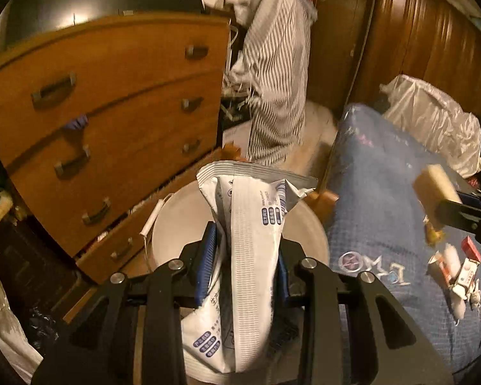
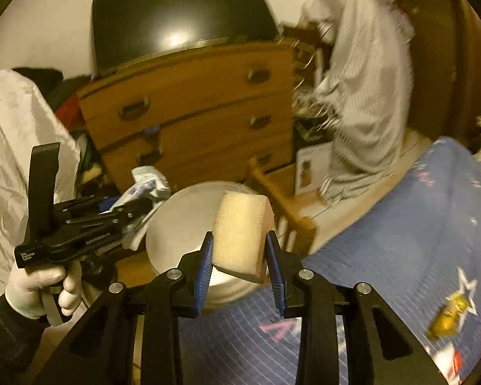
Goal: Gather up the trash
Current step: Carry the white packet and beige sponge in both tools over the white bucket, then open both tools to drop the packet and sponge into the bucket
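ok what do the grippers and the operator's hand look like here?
Both grippers, left and right, are matte black linkage frames with silver pivot bolts and ribbed blue pads on the fingers. The left one carries small white lettering and an upright black handle. The left hand wears a white glove, dark sleeve.

A bin (image 1: 176,224) stands on the floor between a dresser (image 1: 112,112) and a bed (image 1: 384,192)

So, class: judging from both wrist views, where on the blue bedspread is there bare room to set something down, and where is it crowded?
The blue quilted bedspread lies bare between the round white bin and the crumpled white plastic bag. It is crowded at its near corner, where small red-and-white cartons and wrappers lie scattered.
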Demonstrator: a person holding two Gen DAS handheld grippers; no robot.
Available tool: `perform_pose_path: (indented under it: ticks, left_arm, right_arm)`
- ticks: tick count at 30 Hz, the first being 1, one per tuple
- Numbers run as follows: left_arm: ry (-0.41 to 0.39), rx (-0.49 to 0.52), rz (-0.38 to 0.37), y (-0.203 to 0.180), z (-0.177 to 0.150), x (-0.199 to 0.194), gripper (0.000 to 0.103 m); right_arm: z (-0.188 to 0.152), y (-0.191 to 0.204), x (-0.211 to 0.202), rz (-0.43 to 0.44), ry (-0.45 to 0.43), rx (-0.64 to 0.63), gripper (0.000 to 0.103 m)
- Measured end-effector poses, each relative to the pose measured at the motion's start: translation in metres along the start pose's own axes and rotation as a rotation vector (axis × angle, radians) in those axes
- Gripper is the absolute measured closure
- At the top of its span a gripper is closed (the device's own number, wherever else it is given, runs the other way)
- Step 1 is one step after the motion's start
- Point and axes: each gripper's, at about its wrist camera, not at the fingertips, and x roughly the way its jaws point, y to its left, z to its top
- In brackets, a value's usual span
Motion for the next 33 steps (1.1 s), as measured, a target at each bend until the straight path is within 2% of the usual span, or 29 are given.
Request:
perform_pose_path:
  ticks: [4, 7, 10, 15, 18, 19, 20, 21, 22, 25, 30, 33]
  left_arm:
    - [0.057, -0.013, 0.0, 0.016, 0.007, 0.028, 0.071]
    - [0.085, -0.03, -0.006, 0.026, 0.008, 0.042, 0.071]
    - [0.1, -0.052, -0.009, 0.036, 0.009, 0.055, 0.071]
    - [0.112, -0.063, -0.015, 0.042, 0.011, 0.072, 0.071]
    - [0.115, -0.058, -0.014, 0.045, 0.013, 0.078, 0.07]
    - [0.116, -0.056, -0.008, 0.046, 0.014, 0.08, 0.066]
    - [0.113, -0.056, -0.003, 0.046, 0.015, 0.08, 0.056]
    - [0.103, -0.058, 0.002, 0.047, 0.015, 0.078, 0.052]
    - [0.097, -0.059, 0.005, 0.047, 0.016, 0.077, 0.047]
    - [0.082, -0.059, 0.013, 0.047, 0.019, 0.073, 0.041]
    - [0.06, -0.051, 0.02, 0.042, 0.023, 0.064, 0.04]
    - [0.036, -0.029, 0.0, 0.027, 0.02, 0.051, 0.041]
  right_arm:
    - [0.014, 0.001, 0.061, 0.049, 0.125, 0.002, 0.07]
    - [0.016, 0.001, 0.095, 0.05, 0.181, -0.001, 0.069]
    - [0.02, 0.003, 0.12, 0.043, 0.201, -0.006, 0.069]
    - [0.017, 0.001, 0.138, 0.045, 0.21, -0.011, 0.07]
    - [0.012, -0.005, 0.14, 0.041, 0.208, -0.012, 0.067]
    - [0.012, -0.006, 0.141, 0.037, 0.205, -0.009, 0.066]
    - [0.011, -0.009, 0.142, 0.038, 0.201, -0.003, 0.057]
    - [0.011, -0.012, 0.141, 0.043, 0.192, 0.009, 0.047]
    - [0.01, -0.014, 0.14, 0.045, 0.185, 0.015, 0.045]
    - [0.009, -0.018, 0.137, 0.048, 0.173, 0.021, 0.045]
    - [0.005, -0.025, 0.114, 0.056, 0.124, 0.038, 0.045]
    - [-0.015, -0.029, 0.077, 0.066, 0.046, 0.061, 0.045]
